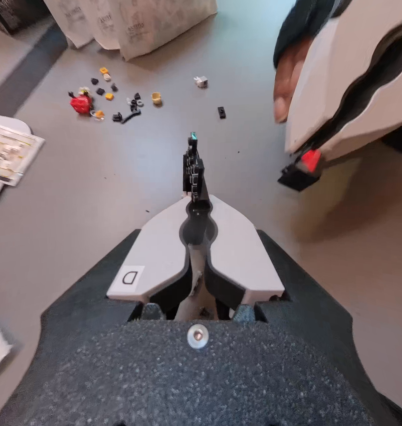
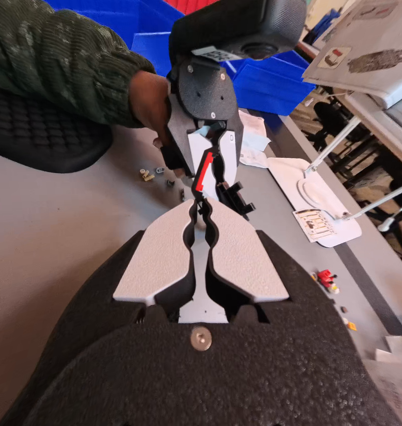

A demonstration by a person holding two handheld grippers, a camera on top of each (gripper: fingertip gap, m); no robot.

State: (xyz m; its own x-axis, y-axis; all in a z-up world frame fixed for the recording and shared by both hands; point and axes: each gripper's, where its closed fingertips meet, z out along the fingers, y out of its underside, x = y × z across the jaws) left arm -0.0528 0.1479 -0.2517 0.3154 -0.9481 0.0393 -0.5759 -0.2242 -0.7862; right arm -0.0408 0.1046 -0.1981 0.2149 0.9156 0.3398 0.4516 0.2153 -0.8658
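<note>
My left gripper point(image 1: 196, 200) is shut on a black brick assembly point(image 1: 193, 170) that sticks out forward, with a small teal piece point(image 1: 193, 135) at its far end. It is held above the grey table point(image 1: 126, 161). My right gripper point(image 2: 201, 205) is shut on the lower end of a thin black piece with a red strip point(image 2: 203, 173), seen edge-on. In the left wrist view the right gripper point(image 1: 310, 149) comes in from the upper right with that black and red piece point(image 1: 301, 170). In the right wrist view the left gripper point(image 2: 217, 183) faces mine with the black assembly point(image 2: 235, 198) close beside the red-strip piece.
Several small loose bricks point(image 1: 107, 96) lie on the table, with a red lump of bricks point(image 1: 80, 104), a tan piece point(image 1: 157, 98) and a black piece point(image 1: 221, 112). Paper bags point(image 1: 137, 23) stand behind. A printed booklet point(image 1: 8, 156) lies left. Blue bins point(image 2: 264, 87) and a white lamp base point(image 2: 315, 196) stand beyond. Across from one pair of fingers to the other is roughly 7 centimeters.
</note>
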